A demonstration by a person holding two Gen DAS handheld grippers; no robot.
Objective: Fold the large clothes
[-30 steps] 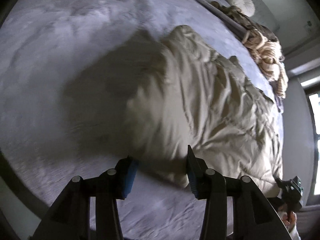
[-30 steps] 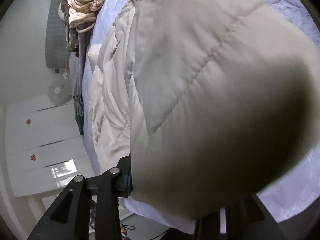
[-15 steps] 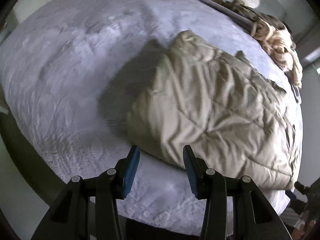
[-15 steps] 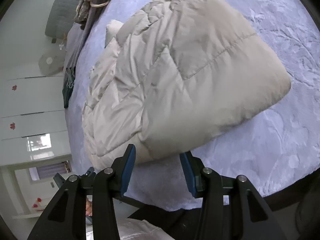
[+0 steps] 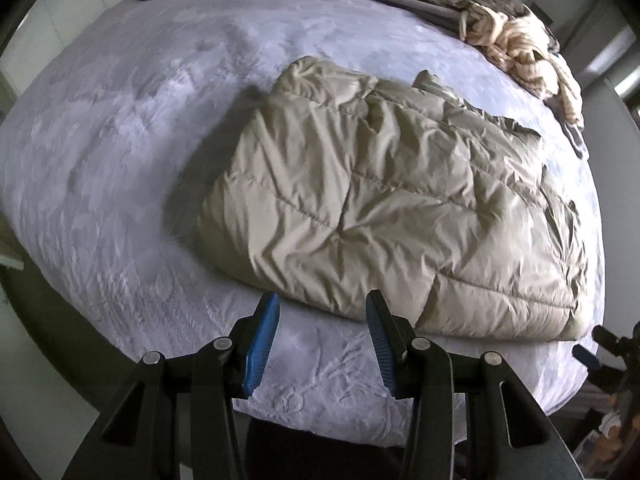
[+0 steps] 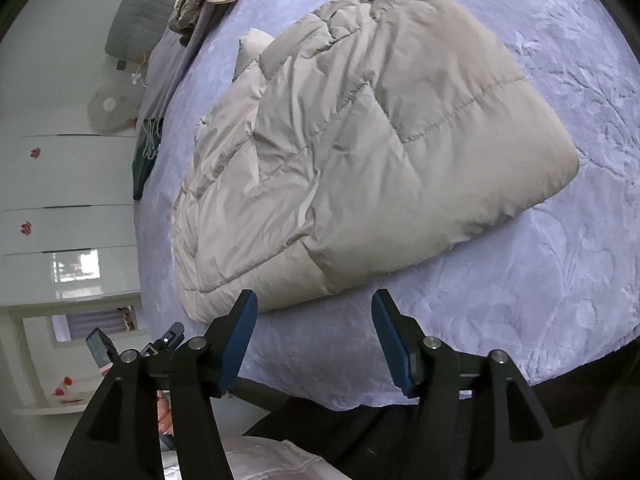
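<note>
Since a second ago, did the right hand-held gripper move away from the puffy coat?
Yes. The right hand-held gripper has pulled back toward the near edge of the bed. The puffy coat, which filled its view before, now lies clear of its opening jaws.

Bed cut off at the near edge behind black fingers. Far pile of clothes too tangled to sort. Right gripper half out of view at right. Hand mostly hidden behind fingers.
</note>
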